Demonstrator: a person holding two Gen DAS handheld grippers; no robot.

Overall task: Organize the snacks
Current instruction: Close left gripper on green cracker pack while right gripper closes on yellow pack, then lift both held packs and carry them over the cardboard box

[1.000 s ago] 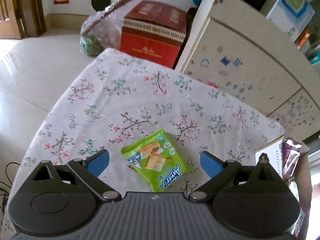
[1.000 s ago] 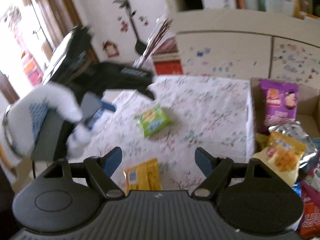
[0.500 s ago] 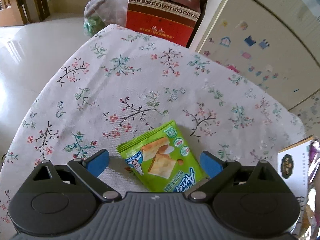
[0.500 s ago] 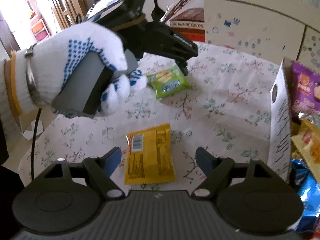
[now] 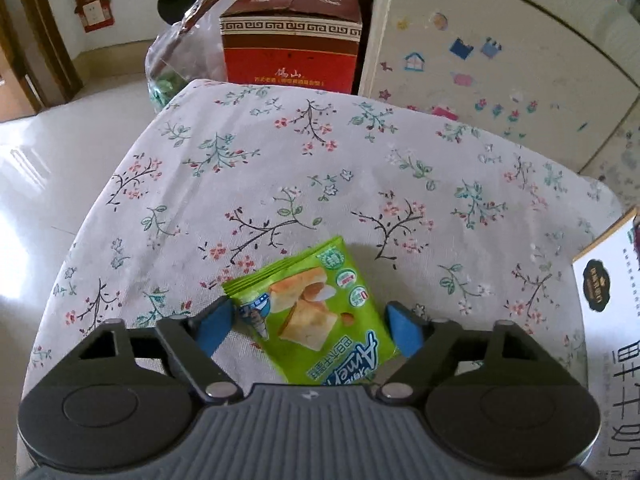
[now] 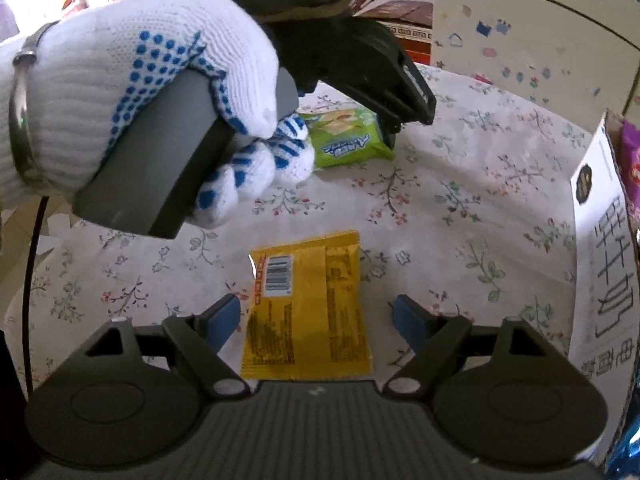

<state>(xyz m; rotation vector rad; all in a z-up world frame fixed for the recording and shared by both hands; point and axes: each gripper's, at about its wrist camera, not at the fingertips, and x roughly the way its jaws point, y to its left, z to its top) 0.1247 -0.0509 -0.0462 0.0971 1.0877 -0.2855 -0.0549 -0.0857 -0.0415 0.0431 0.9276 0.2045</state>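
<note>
L tongs (image 5: pixel 310 326) closing round green pkt (image 5: pixel 316 316), pads not yet pressing; R tongs (image 6: pixel 316 318) spread over yellow pkt (image 6: pixel 306 308); both light, crinkly, slippery; pinch side edges gently.

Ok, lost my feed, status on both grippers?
Left gripper just closing around green packet. Right gripper open over yellow packet. Nothing in the way.

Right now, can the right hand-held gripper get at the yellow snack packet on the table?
Probably yes. The yellow packet lies flat on the flowered cloth, directly ahead of the right hand-held gripper, with its near part between the open jaws. Nothing covers it; the gloved hand is farther off, over the green packet.
</note>
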